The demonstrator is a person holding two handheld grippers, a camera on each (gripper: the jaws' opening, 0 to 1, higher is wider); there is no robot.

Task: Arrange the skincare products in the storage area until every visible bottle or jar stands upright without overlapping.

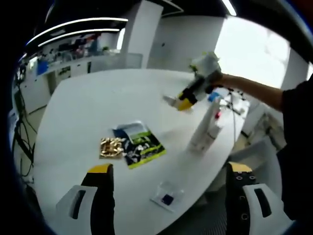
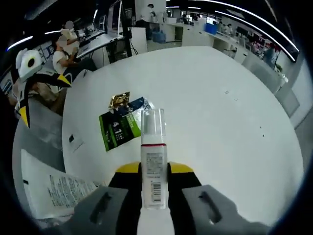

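Note:
My right gripper (image 2: 154,170) is shut on a white bottle (image 2: 152,161) with a clear cap and a red band, which points forward over the white table (image 2: 220,98). In the left gripper view this right gripper (image 1: 186,102) hovers at the table's far right with that bottle's cap end (image 1: 170,101) sticking out. Below it, two white bottles (image 1: 204,128) stand upright close together; the taller has a blue cap. My left gripper (image 1: 169,193) is open near the table's front edge, with nothing between its fingers.
A gold packet (image 1: 111,147) and a green and blue sachet (image 1: 141,144) lie mid-table. A small clear packet with a blue square (image 1: 167,197) lies near the front edge. A printed sheet (image 2: 54,188) lies off the table's edge. People sit at desks (image 2: 66,49) behind.

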